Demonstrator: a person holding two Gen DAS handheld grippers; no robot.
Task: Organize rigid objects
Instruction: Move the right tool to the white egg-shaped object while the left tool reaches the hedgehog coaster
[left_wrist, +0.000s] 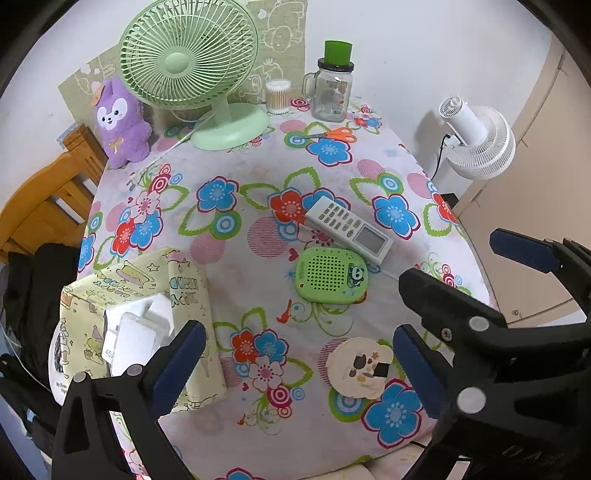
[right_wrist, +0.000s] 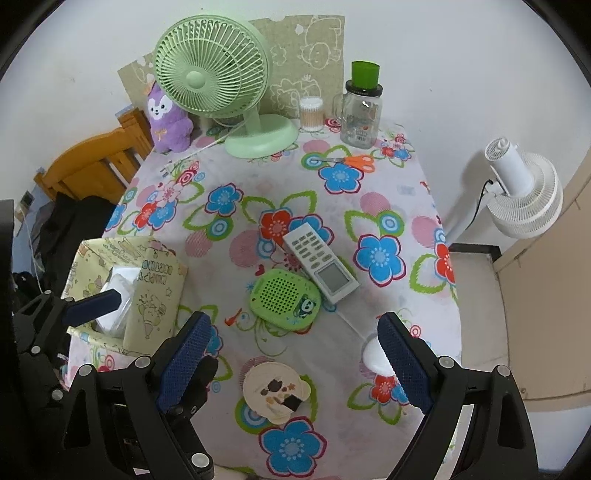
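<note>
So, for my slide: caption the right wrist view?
Open right gripper above floral table with remote, green speaker, box.

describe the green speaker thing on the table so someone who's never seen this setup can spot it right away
Start at the big mint-green desk fan at the back of the flowered tablecloth and come toward the camera, past mid-table. There a white remote control lies at a slant; the green speaker sits flat against its near side. It is the only bright green rounded square here, with a dotted grille and a panda sticker in one corner.
</note>
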